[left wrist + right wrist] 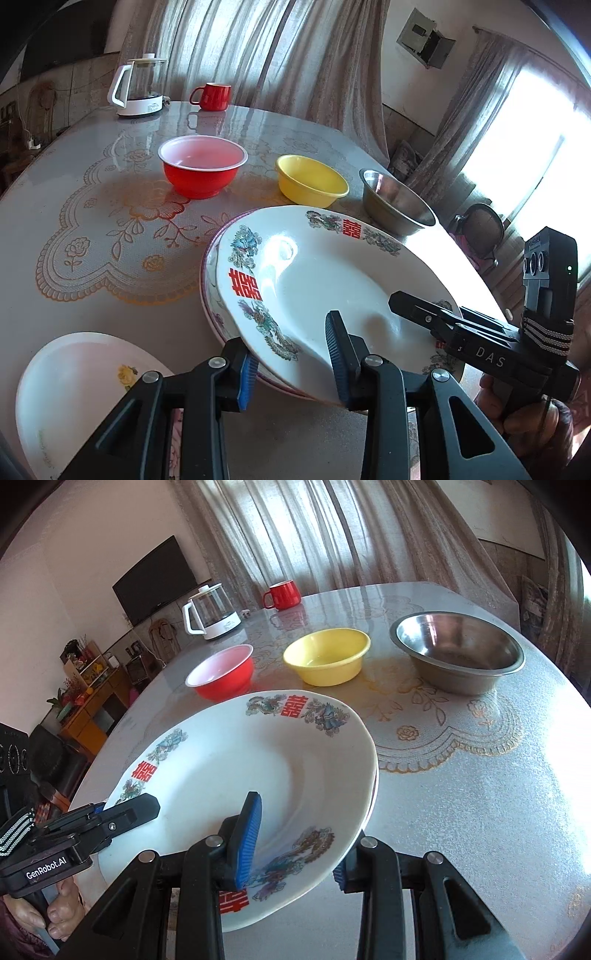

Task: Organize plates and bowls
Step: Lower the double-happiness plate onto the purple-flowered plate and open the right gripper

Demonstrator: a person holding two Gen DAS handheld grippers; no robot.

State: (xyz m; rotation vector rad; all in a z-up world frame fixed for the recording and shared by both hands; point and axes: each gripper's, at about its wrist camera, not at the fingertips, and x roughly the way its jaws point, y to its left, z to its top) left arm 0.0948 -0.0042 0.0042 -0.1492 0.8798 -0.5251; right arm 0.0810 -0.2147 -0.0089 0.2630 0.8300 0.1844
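I hold the white plate with red signs with both my tools. My left gripper pinches one edge of it, and my right gripper pinches the other edge. The plate tilts just above another plate with a dark red rim on the table. Behind them sit a red bowl, a yellow bowl and a metal bowl in a row. A plate with a yellow flower lies near my left side.
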